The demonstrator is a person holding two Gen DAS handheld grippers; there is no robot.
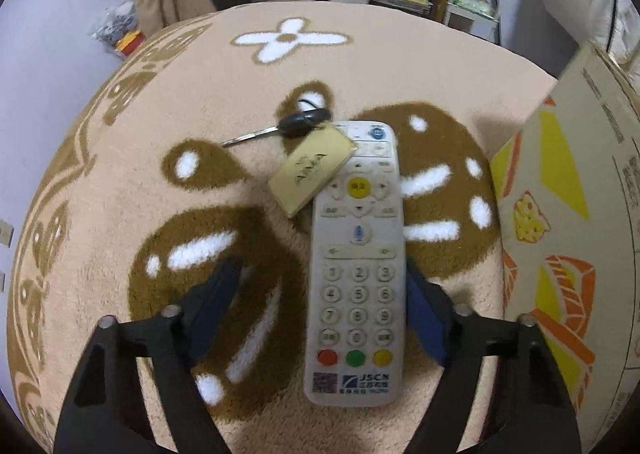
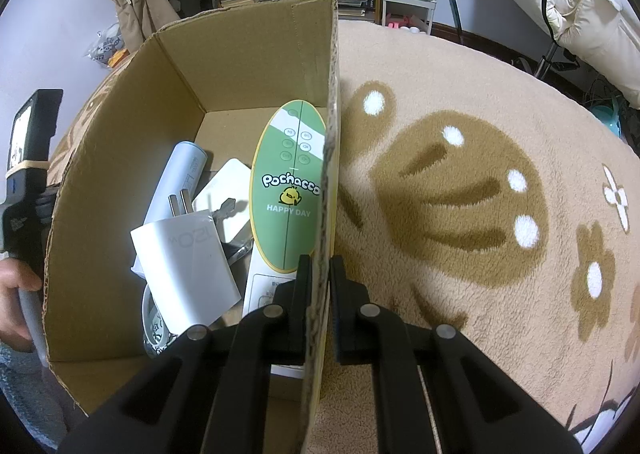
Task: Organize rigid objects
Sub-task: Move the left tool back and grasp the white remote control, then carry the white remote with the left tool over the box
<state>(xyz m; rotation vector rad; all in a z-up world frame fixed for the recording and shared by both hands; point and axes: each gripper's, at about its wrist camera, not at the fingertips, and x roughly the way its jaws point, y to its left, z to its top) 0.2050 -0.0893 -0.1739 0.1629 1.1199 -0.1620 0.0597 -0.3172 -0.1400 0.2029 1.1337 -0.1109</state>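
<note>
Beige carpet (image 1: pixel 224 65) with brown flower shapes carries the white remote (image 1: pixel 356 266), which lies flat, keypad up, just left of the cardboard box (image 1: pixel 568 189). A gold key tag (image 1: pixel 310 169) overlaps the remote's top left corner, its key (image 1: pixel 296 125) just beyond. The left gripper (image 1: pixel 326 290) stands wide, its fingers (image 1: pixel 218 294) straddling the remote's lower half, though off-centre. Closing from here could pinch unevenly and twist the remote, and lifting may drag the tag along. The right gripper (image 2: pixel 320 294) is clamped on the box wall (image 2: pixel 330 157); a tug there could tip the charger (image 2: pixel 182 270) and green remote (image 2: pixel 288 181) inside.
</note>
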